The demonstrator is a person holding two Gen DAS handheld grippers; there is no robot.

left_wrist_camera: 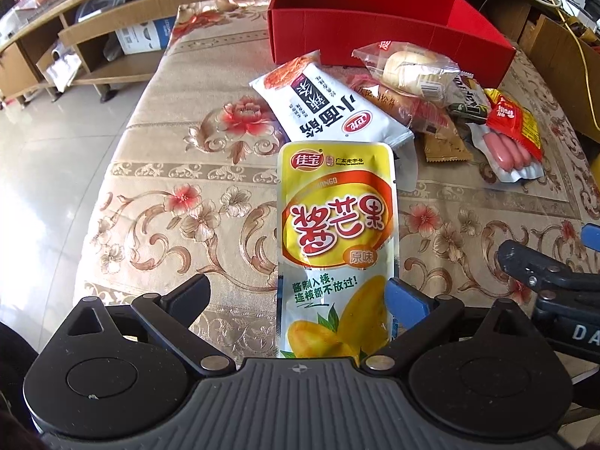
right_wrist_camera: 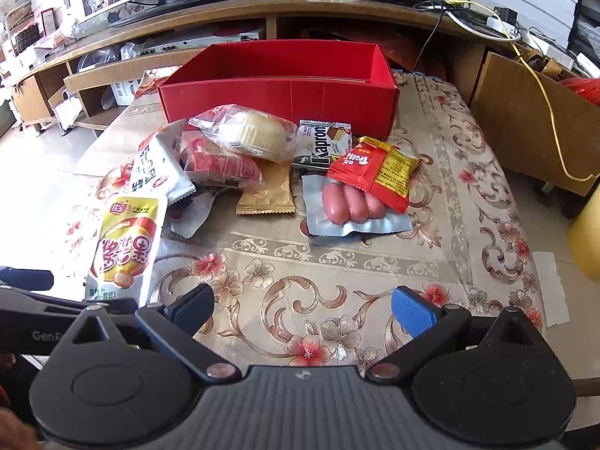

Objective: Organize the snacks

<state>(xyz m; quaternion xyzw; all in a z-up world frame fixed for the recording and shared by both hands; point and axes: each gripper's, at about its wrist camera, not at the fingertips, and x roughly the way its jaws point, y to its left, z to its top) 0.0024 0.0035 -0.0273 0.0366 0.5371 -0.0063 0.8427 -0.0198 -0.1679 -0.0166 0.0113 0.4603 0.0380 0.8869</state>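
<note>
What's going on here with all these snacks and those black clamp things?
A person is sorting snacks with a handheld gripper in each hand. The left gripper stands open around the yellow mango pouch; whether it grips yet, I cannot tell. The right gripper is open and empty over the flowered tablecloth. The other packets, among them the sausage pack and a wrapped bun, lie piled before the red box, which looks empty as far as its inside shows.
</note>
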